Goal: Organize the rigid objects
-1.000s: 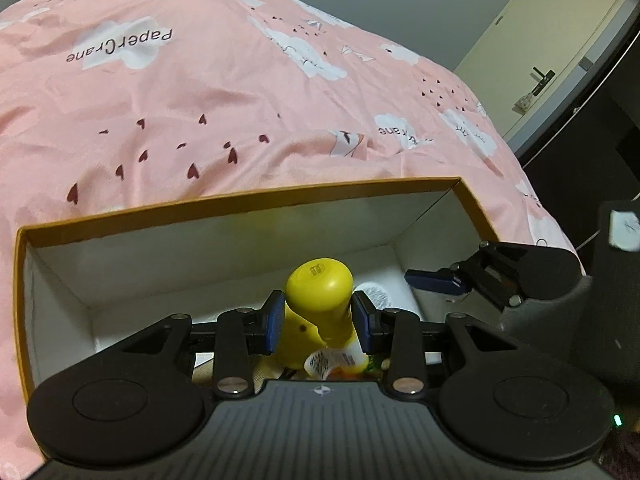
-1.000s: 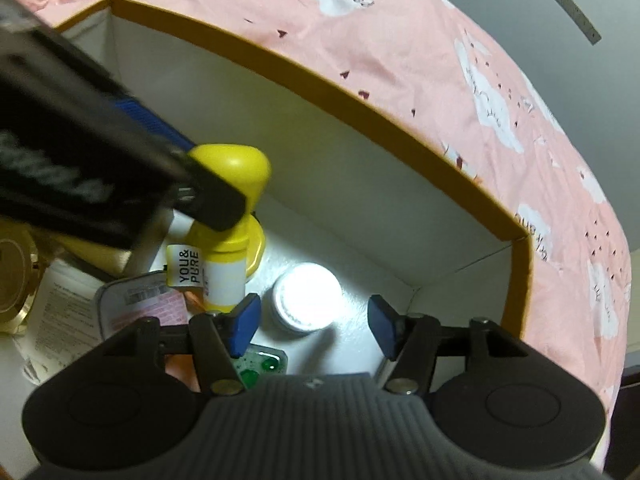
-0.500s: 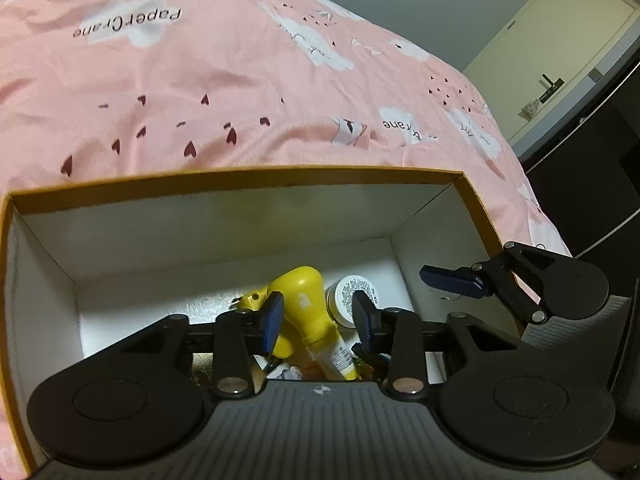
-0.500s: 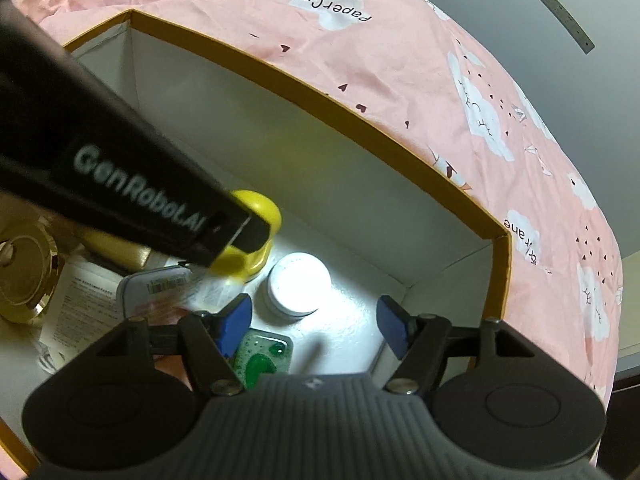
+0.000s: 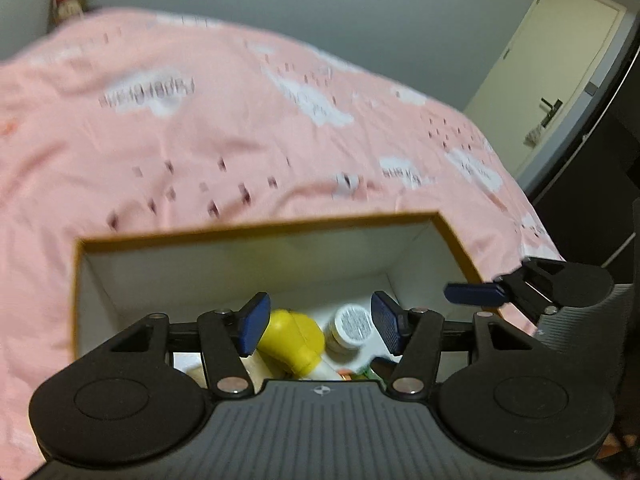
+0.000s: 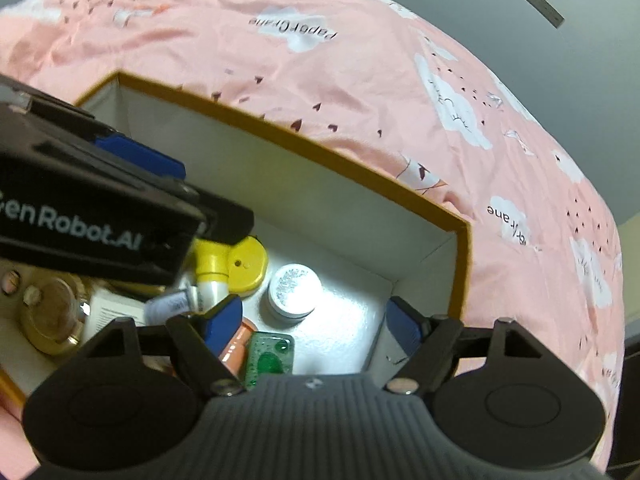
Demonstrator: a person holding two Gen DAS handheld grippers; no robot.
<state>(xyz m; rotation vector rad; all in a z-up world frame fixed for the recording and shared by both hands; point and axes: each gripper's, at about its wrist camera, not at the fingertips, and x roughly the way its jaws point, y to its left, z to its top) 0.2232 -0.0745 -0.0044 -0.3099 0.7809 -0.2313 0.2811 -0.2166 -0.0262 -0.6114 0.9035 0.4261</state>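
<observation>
The orange-rimmed box (image 6: 460,264) holds a yellow-capped bottle (image 6: 240,266) lying flat beside a white jar (image 6: 294,290) near its far right corner — both grippers, left (image 5: 318,322) and right (image 6: 312,322), spread wide, empty. The box sits on a pink bedspread (image 6: 360,60).

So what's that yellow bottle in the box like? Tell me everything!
The yellow bottle looks like smooth plastic. It has a big round yellow cap with a tiny dot on its flat end and a yellow neck; its white body, partly hidden, carries a label too blurred to read. It lies on its side on the floor of the box, cap toward the back wall, right beside the white jar. Neither claw holds it: the left claw is open above it, and the right claw is open too.
</observation>
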